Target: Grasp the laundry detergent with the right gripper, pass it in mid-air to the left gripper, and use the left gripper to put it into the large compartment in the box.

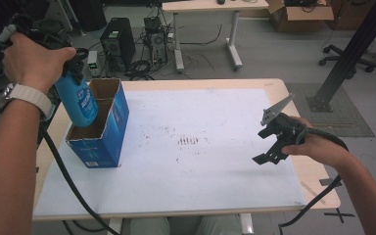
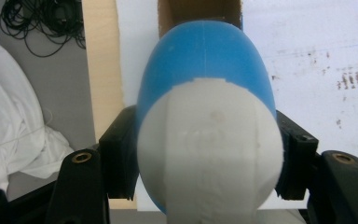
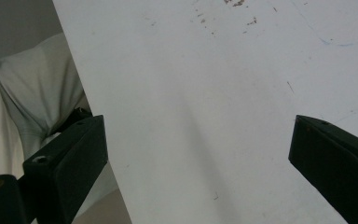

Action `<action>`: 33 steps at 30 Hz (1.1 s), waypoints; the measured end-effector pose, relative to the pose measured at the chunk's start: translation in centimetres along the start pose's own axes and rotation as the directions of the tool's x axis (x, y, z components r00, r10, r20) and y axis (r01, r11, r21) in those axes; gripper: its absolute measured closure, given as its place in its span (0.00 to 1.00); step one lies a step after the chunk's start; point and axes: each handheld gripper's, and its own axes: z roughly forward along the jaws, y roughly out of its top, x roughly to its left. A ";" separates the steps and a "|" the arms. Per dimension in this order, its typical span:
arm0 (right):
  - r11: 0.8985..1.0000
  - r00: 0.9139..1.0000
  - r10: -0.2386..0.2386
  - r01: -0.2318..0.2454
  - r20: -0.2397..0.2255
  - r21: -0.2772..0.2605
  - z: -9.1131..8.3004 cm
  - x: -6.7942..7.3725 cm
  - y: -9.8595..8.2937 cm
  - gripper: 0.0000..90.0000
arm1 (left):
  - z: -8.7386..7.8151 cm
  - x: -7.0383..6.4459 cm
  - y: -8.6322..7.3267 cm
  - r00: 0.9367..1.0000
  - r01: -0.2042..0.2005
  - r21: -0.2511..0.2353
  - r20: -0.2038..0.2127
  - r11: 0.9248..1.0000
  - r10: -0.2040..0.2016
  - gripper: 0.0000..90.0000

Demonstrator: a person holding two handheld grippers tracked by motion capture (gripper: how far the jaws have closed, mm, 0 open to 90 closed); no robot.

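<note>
Blue bottle (image 2: 205, 84), label unreadable, over box (image 1: 108, 122)

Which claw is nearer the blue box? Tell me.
Left. The left claw holds a blue bottle directly over the open blue box, its bottom dipping inside. The right claw hovers open across the table, well away from it.

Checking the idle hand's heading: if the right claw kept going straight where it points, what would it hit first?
Probably the white mat covering the table; nothing lies between the open right claw and it, though depth is unclear.
</note>
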 end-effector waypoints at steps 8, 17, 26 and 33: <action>1.000 1.000 0.004 -0.004 -0.003 0.006 0.3 -0.1 0.2 0.05 | 2.4 0.1 -0.3 1.000 0.000 -0.005 -0.003 1.000 0.000 0.42; 1.000 1.000 0.023 -0.023 -0.007 0.013 0.5 -0.2 -0.3 0.05 | 5.7 -0.5 -0.6 1.000 -0.019 0.008 0.013 1.000 0.018 0.42; 0.999 0.999 0.044 -0.044 -0.002 0.013 0.1 -0.3 -0.7 0.05 | 8.2 -0.9 -0.7 1.000 -0.020 -0.003 0.011 1.000 0.020 0.42; 0.998 0.998 0.057 -0.057 -0.003 0.014 0.4 -0.4 -1.1 0.05 | 10.4 -1.2 -1.0 0.999 -0.033 -0.001 0.012 0.999 0.033 0.42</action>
